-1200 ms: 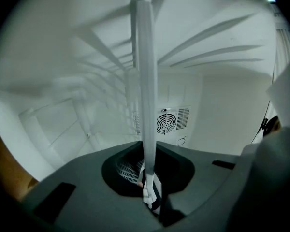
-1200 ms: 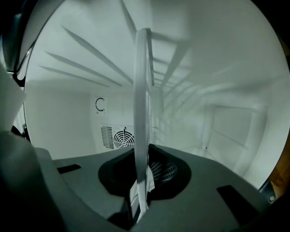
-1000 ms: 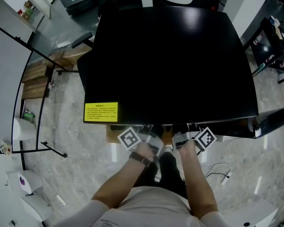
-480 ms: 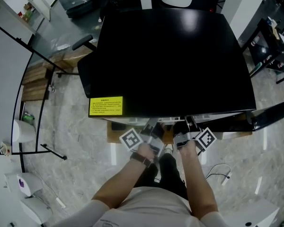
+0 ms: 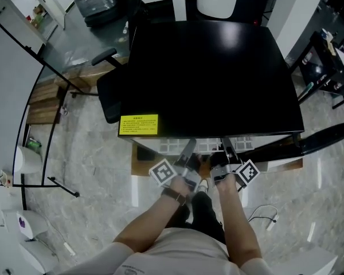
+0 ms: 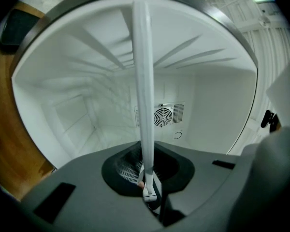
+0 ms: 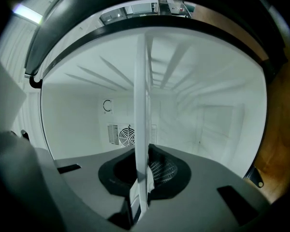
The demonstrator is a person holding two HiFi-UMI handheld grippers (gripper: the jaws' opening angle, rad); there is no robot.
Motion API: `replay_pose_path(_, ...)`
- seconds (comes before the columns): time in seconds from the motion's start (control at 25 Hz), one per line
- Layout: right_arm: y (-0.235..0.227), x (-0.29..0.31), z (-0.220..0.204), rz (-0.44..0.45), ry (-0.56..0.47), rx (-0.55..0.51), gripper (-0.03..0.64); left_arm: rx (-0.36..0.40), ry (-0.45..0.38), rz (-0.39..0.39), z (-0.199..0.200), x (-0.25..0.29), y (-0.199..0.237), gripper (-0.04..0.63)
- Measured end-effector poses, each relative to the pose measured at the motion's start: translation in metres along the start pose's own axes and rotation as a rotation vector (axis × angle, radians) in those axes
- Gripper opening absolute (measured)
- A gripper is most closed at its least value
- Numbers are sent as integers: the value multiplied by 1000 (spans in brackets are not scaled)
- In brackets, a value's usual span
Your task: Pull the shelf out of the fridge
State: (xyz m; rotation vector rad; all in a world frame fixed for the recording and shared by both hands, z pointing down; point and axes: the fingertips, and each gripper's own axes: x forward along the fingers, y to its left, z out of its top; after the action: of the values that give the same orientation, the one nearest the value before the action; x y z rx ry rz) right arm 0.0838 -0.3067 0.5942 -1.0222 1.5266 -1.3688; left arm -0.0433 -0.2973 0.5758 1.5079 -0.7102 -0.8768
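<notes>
Looks mid-pull, left gripper (image 6: 149,189) and right gripper (image 7: 139,197) clamped on the shelf (image 5: 202,146); needs an even draw clear of the fridge (image 5: 212,79).

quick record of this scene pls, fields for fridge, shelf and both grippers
fridge: black, seen from above, yellow label near its front edge
shelf: white, front part showing just past the fridge's front
left hand-held gripper: shut on the shelf's front edge
right hand-held gripper: shut on the same edge, beside the left one
interior: white walls, round fan vent on the back wall
</notes>
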Motion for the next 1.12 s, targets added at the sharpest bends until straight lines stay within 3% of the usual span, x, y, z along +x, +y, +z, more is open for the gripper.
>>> replay_pose_path(0.2,1,-12,-3,-3,-21,6,43,47,-2,61,-3,-15,11,29)
replay_pose_path(0.76,5,-51,-17,-1,-92,8,41,64,49,84,-24,-50,10,29)
replay_pose_path(1.12,9,-76,-20,-5,-63,21,41,73,19,90,-42,-68,5,29)
